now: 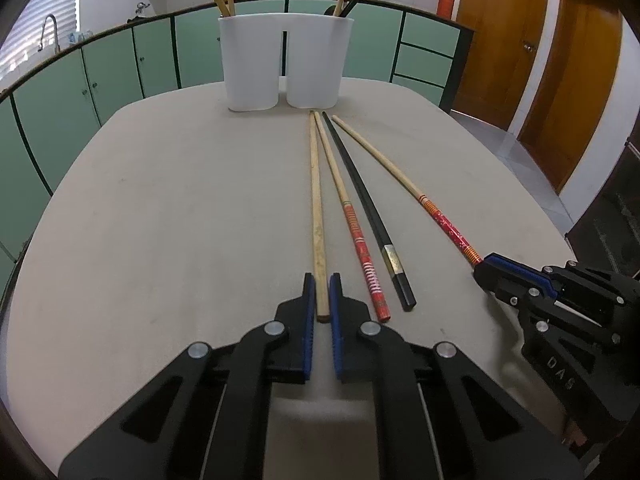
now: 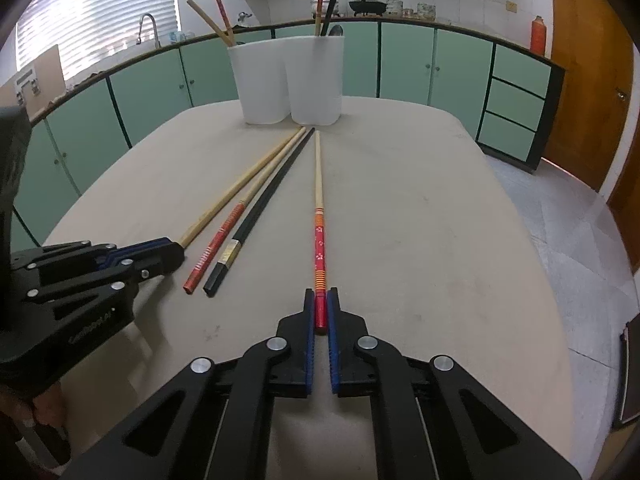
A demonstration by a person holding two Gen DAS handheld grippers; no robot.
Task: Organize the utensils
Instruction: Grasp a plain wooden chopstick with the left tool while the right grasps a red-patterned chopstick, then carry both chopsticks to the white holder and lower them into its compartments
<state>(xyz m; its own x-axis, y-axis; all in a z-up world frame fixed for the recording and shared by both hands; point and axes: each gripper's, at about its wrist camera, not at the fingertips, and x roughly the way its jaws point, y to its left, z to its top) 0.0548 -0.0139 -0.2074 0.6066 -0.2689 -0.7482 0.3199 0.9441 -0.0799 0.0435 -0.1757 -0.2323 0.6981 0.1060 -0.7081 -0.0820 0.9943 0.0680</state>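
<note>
Several chopsticks lie side by side on the beige table (image 1: 160, 200). My left gripper (image 1: 322, 286) is shut on the near end of the plain wooden chopstick (image 1: 316, 200). My right gripper (image 2: 320, 300) is shut on the red handle of the flower-patterned chopstick (image 2: 319, 216), seen at the right in the left wrist view (image 1: 400, 164). Between them lie a red-handled chopstick (image 1: 352, 224) and a black chopstick (image 1: 368, 216), both free. A white two-compartment holder (image 1: 285, 64) stands at the far edge with chopsticks upright in each side.
Green cabinets (image 1: 112, 68) and a counter with a sink tap (image 1: 50, 30) and cookware run behind the table. Wooden doors (image 1: 504, 36) stand at the right. A hand (image 2: 44, 412) grips the left tool at the lower left of the right wrist view.
</note>
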